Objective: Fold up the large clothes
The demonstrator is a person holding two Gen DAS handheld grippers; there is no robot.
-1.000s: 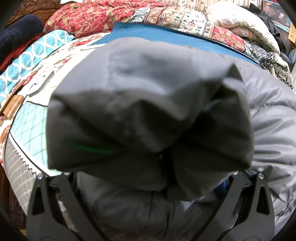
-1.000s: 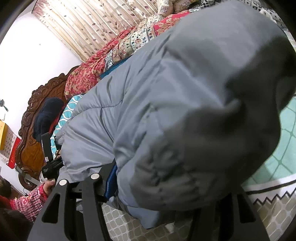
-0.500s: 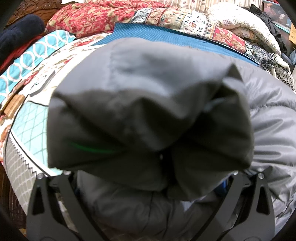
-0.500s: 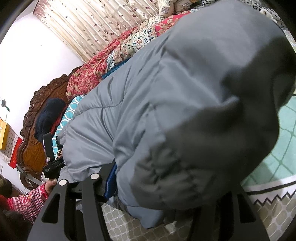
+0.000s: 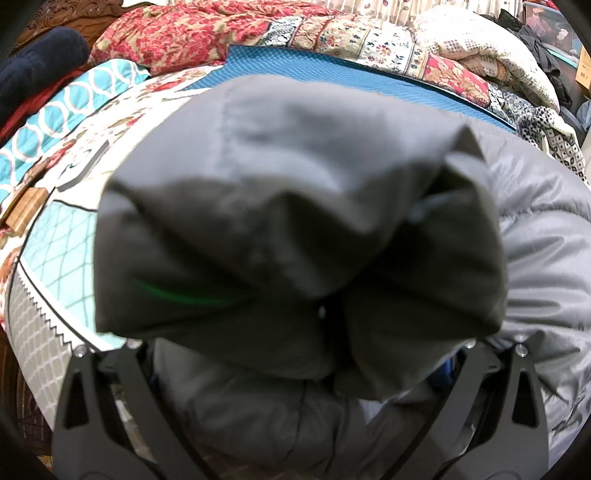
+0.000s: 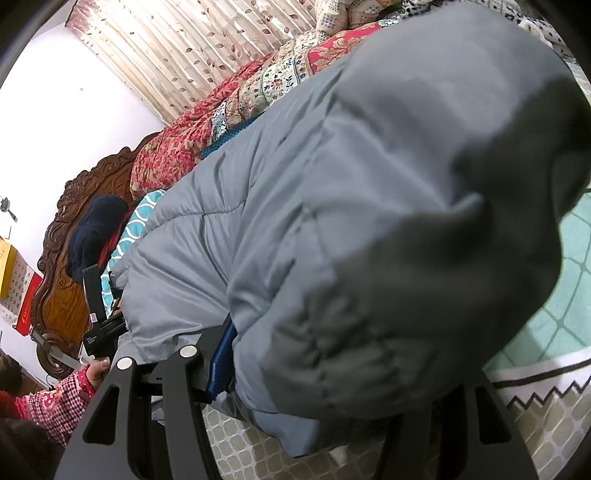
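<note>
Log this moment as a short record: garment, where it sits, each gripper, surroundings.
garment: grey padded jacket, bunched, puffy
surface: patterned bedspread on a bed
left gripper: jacket fabric bunched between its fingers, tips hidden; grip looks closed on it
right gripper: jacket fabric fills the gap between its fingers, tips hidden
behind the jacket: blue mat, red floral quilt
headboard: carved wood
person: hand in a red checked sleeve, holding the left gripper

A padded jacket [image 5: 546, 236] lies on the bed [image 5: 55, 236], bunched between both tongs; quilts [image 5: 207, 33] pile behind it, beside the headboard [image 6: 62, 295].
</note>
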